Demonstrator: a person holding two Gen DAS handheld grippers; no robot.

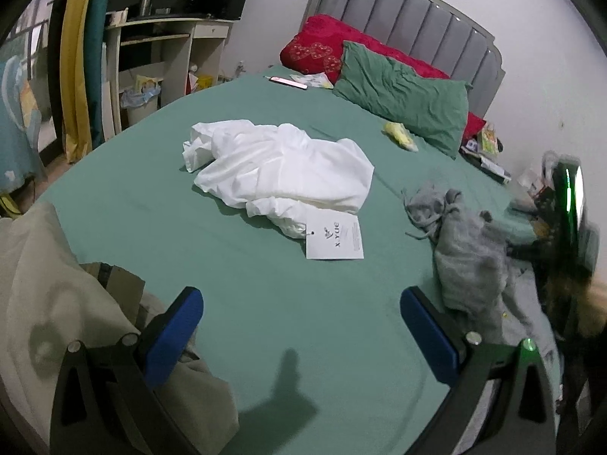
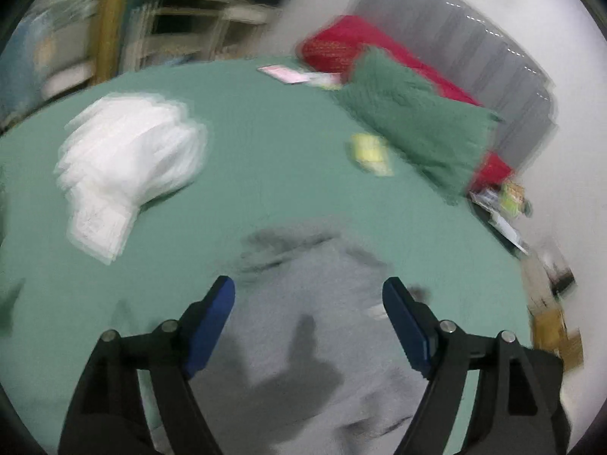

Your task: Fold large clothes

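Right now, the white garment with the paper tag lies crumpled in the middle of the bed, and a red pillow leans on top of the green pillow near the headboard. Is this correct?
Not quite. The white garment with its paper tag does lie crumpled mid-bed, but the pillows are the other way round: the green pillow leans on the red pillow, which sits behind it against the headboard. The left wrist view shows this clearly.

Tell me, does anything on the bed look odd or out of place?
The crumpled white garment mid-bed has a paper tag attached. A phone and a small yellow item lie loose near the pillows.
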